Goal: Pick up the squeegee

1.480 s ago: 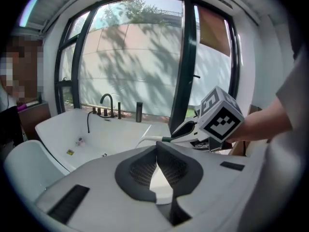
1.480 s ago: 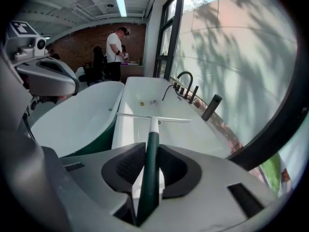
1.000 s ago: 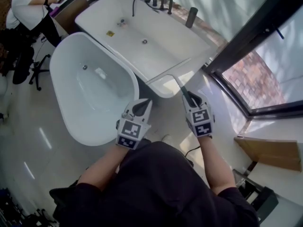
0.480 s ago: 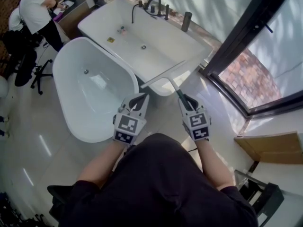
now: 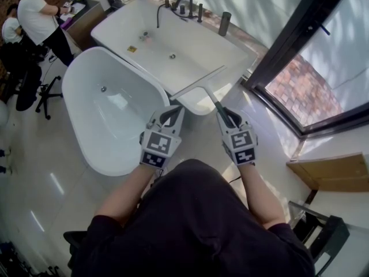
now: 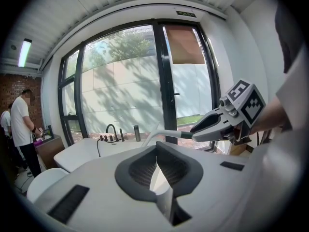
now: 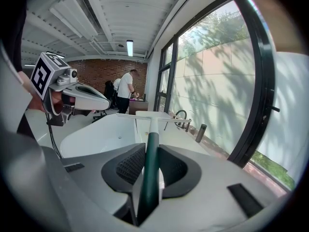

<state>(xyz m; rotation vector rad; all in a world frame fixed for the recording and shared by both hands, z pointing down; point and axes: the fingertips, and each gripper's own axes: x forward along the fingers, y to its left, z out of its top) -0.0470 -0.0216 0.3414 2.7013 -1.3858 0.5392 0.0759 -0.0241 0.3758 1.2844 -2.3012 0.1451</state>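
My right gripper (image 5: pixel 228 118) (image 7: pixel 150 167) is shut on the squeegee's dark green handle (image 7: pixel 151 158). The squeegee (image 5: pixel 203 85) has a white neck and a long white blade; it is held in the air over the near corner of the rectangular tub, blade pointing away from me. In the left gripper view the squeegee (image 6: pixel 161 134) and the right gripper show at the right. My left gripper (image 5: pixel 169 117) (image 6: pixel 157 167) hangs beside it to the left, jaws together with nothing between them.
A white oval bathtub (image 5: pixel 81 91) lies at front left, and a rectangular white tub (image 5: pixel 196 53) with black taps (image 5: pixel 183 3) lies beyond it. Large black-framed windows (image 5: pixel 300 36) run along the right. Two people (image 5: pixel 36 16) stand at a desk at far left.
Both grippers and the squeegee have shifted slightly up and left in view over the last second. The squeegee stays held in the right gripper; the left stays shut.
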